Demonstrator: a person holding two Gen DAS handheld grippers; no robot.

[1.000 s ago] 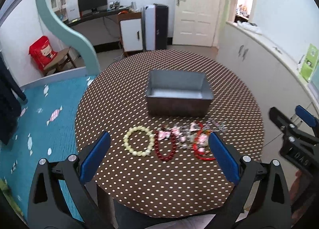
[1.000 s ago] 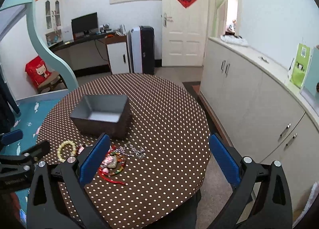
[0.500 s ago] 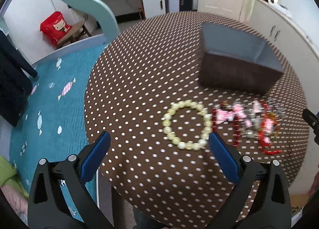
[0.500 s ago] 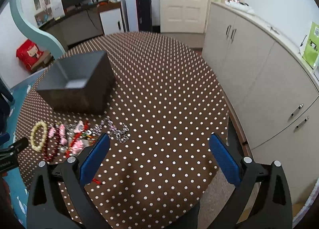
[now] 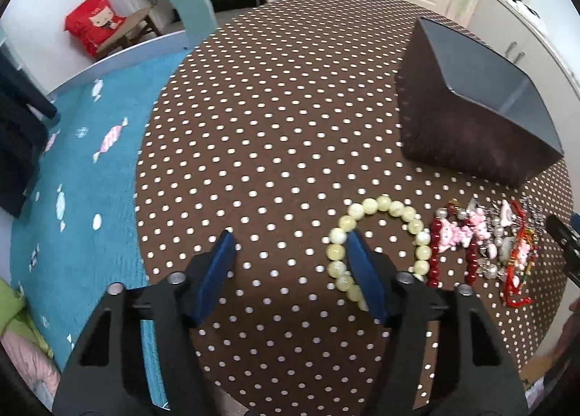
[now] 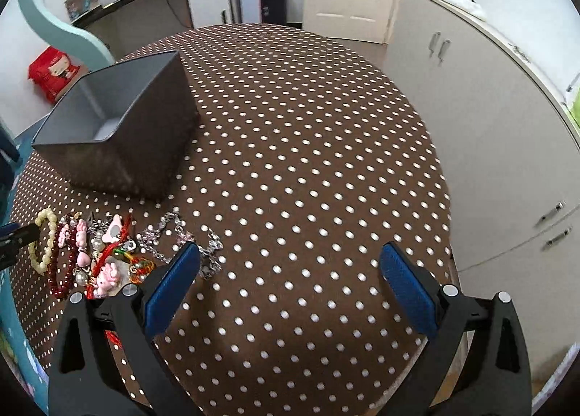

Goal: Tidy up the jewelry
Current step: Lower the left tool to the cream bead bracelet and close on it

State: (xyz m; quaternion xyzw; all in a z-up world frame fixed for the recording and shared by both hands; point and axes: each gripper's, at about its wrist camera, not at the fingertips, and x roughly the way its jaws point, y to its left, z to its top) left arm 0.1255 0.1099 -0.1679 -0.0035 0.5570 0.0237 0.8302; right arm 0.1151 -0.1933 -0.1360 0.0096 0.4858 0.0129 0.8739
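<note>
While the jewelry lies loose before the grey box point(image 5: 471, 133), we list: left gripper point(image 5: 290, 253) open, straddling the pale bead bracelet point(image 5: 377, 234); right gripper point(image 6: 290, 271) open, empty. Next, likely: close on bracelet.

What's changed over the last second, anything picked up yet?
Nothing picked up. The left gripper has dropped toward the yellow bead bracelet, jaws narrowed, one finger over its ring. The right gripper came down near the silver chain, open. The box and jewelry haven't moved.
</note>
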